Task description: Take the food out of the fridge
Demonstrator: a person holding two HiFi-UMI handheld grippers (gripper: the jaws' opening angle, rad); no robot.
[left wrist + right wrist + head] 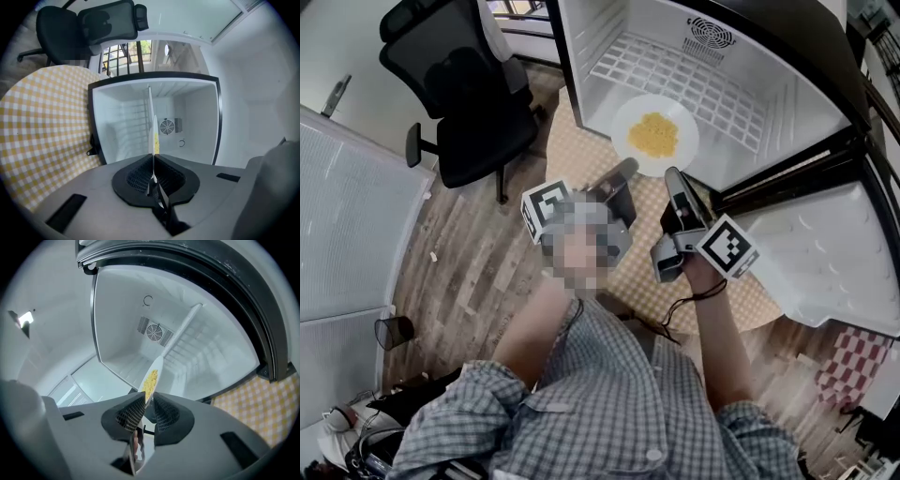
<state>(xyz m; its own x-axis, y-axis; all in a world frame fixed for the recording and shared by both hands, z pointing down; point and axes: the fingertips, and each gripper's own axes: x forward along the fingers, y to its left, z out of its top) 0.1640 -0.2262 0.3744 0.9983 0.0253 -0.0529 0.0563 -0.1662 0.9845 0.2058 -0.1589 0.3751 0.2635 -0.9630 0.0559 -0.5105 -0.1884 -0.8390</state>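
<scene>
Bearing crumbly yellow food (653, 136), a round white plate (624, 120) sits clamped.

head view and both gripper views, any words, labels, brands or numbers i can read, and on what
There is no readable text in any view.
The marker cubes on the left gripper and the right gripper: black-and-white square patterns, no letters or numbers.
The white round plate of yellow food: nothing printed.
The open white fridge and its round fan grille: no label or brand shows.
</scene>
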